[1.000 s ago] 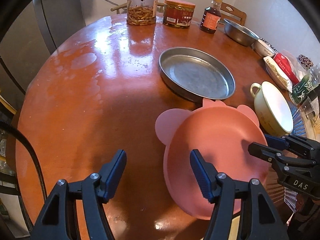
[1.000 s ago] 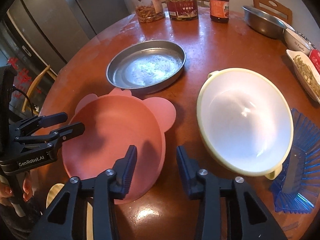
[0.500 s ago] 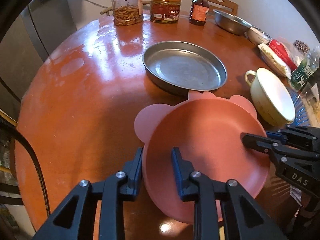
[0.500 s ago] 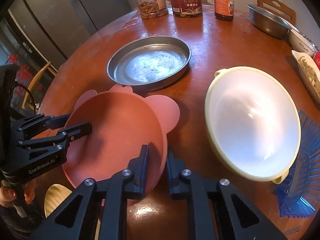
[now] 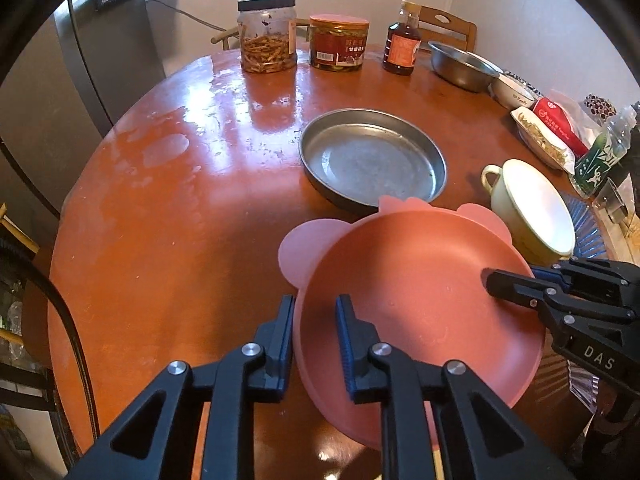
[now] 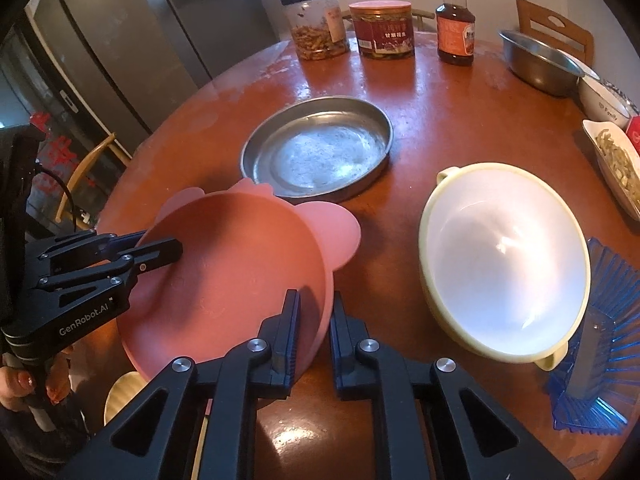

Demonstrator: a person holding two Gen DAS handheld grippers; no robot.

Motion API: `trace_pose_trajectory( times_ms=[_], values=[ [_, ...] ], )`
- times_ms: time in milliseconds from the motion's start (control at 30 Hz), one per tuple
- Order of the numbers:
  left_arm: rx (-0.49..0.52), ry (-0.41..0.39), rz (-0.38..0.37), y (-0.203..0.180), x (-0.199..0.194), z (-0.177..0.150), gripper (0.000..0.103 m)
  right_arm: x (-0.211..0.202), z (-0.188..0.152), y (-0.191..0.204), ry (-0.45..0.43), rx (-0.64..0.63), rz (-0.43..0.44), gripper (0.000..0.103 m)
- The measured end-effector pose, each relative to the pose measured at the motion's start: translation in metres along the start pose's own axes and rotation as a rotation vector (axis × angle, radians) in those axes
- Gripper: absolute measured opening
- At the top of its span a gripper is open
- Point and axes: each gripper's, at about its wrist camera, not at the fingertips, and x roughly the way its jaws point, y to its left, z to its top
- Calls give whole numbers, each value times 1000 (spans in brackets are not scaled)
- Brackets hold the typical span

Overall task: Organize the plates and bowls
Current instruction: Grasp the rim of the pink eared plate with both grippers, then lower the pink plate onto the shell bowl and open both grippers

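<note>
A pink bowl with round ears (image 5: 416,300) is held above the round wooden table (image 5: 168,208). My left gripper (image 5: 315,320) is shut on its near left rim. My right gripper (image 6: 314,316) is shut on its right rim and shows in the left wrist view (image 5: 516,280). The pink bowl also shows in the right wrist view (image 6: 232,272), as does the left gripper (image 6: 160,250). A round metal pan (image 5: 372,160) lies just beyond the bowl. A cream bowl with handles (image 6: 504,256) sits to the right.
Two jars (image 5: 268,36) and a sauce bottle (image 5: 402,40) stand at the far edge. A steel bowl (image 5: 460,66), small dishes and snack packets (image 5: 556,128) line the right side. A blue plastic tray (image 6: 592,340) lies by the cream bowl. A fridge (image 6: 168,32) stands behind.
Both grippers closed onto the pink bowl's rim, left and right. The bowl has risen off the table and tilted a little.
</note>
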Motion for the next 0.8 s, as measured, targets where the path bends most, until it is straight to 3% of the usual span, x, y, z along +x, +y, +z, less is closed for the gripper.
trace_pose_trajectory(
  times_ms=[300,800],
  values=[
    [-24,-79,29,-4,-55,-26,21,-38,-14,20,-47,-49,38,13],
    [-54,-89,38,-23,-93,-114,21,-68,-82,46,-34,-120,60,13]
  ],
)
